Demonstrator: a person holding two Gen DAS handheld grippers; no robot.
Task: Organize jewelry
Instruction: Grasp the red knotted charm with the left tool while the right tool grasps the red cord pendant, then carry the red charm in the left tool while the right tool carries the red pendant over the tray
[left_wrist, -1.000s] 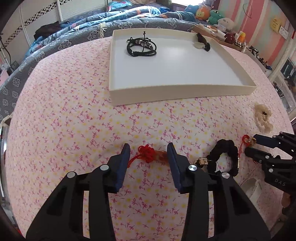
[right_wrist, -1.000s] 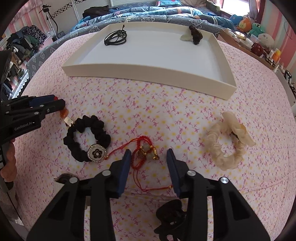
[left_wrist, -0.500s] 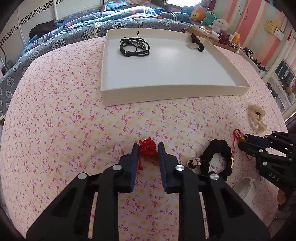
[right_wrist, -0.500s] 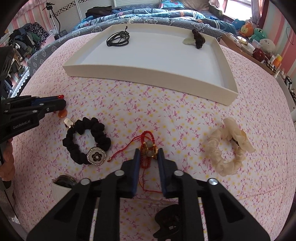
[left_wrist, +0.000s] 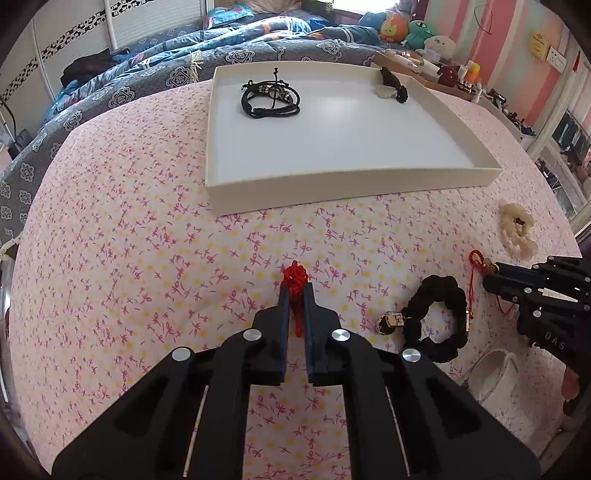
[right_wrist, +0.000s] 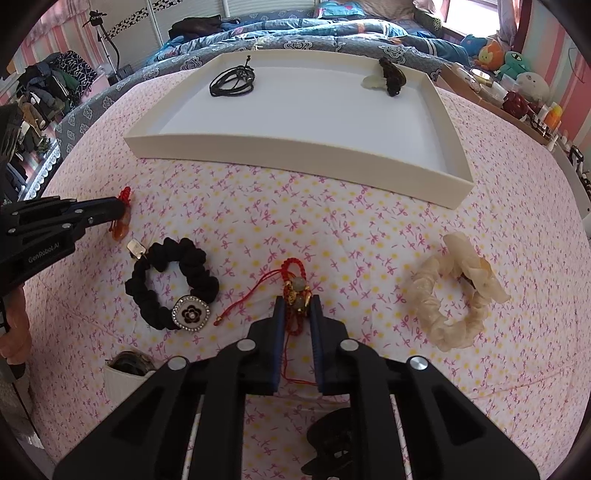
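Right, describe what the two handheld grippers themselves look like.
Both the left gripper and the right gripper are matte black linkage frames with round silver pivot pins and flat dark blue finger pads. White lettering marks their sides, "GenRobot.AI" on the left. No cables or sleeves show.

place: home bedroom | cues: floral bedsheet (left_wrist: 147, 221), quilt (left_wrist: 155, 77), plush toys (left_wrist: 406, 29)

the pink flower-printed cotton bedsheet (right_wrist: 369, 229) looks soft and matt. the shallow white rectangular tray (right_wrist: 295, 155) is smooth and matt, like card. the black ruched fabric scrunchie (right_wrist: 170, 284) carries a glossy enamel flower badge; the cream scrunchie (right_wrist: 454, 295) has a satin sheen.
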